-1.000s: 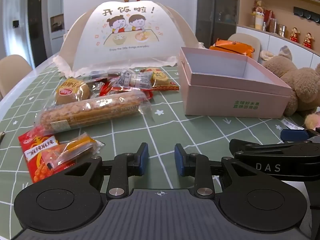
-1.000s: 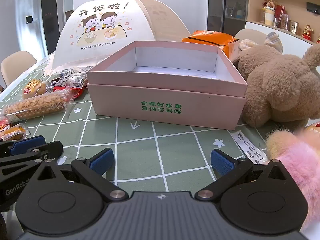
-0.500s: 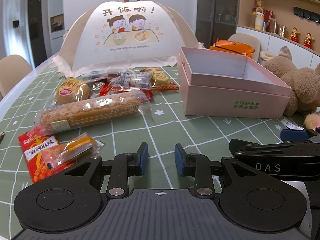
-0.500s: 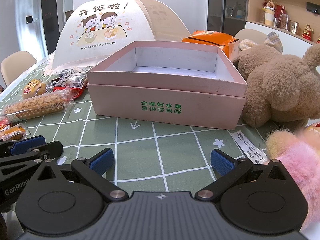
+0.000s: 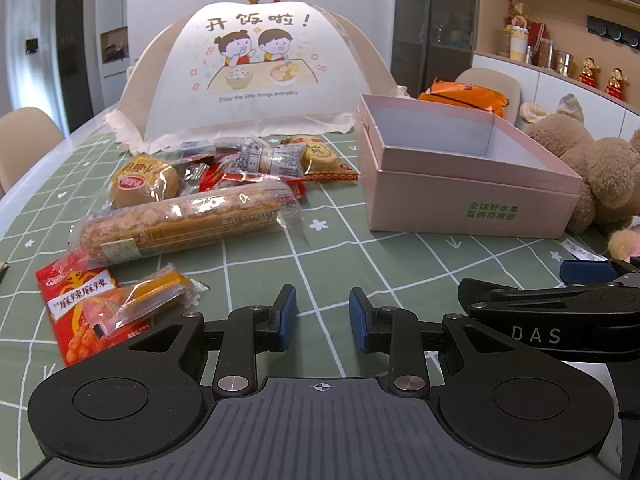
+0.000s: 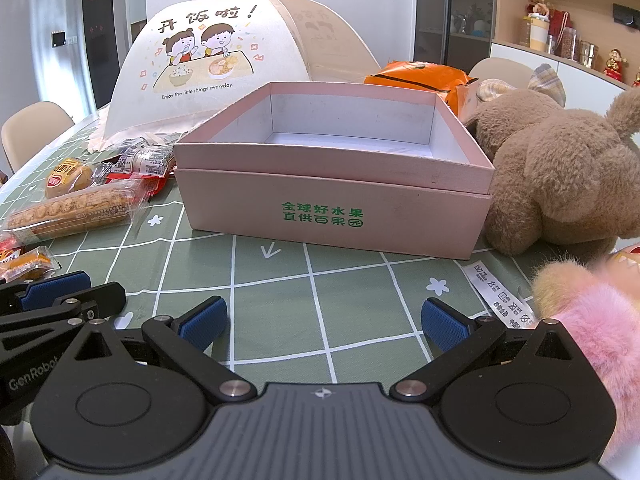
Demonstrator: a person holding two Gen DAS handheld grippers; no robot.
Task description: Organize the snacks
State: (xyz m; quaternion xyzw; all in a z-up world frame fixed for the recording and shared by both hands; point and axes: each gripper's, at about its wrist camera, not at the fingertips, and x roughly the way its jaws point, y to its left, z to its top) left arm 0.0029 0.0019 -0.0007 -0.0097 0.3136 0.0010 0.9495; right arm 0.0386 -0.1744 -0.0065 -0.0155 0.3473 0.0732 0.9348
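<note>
Your left gripper point(image 5: 322, 318), jaws narrowly apart and empty, sits nearest the small orange snack packet point(image 5: 154, 297) at its lower left, while your right gripper point(image 6: 323, 320), spread wide and empty, faces the pink box point(image 6: 332, 216).

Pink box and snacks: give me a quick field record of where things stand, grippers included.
box: pink box open, nothing visible inside
snacks: loose on the green checked tablecloth, to the box's left
nearest snack: small orange wrapped cake lying on a red spicy snack packet
longest snack: long wrapped roll, lying flat
other: brown plush toy against the box's right side
left gripper: narrowly open, holding nothing
right gripper: wide open, holding nothing, facing the box
progress: no snack in the box yet
</note>
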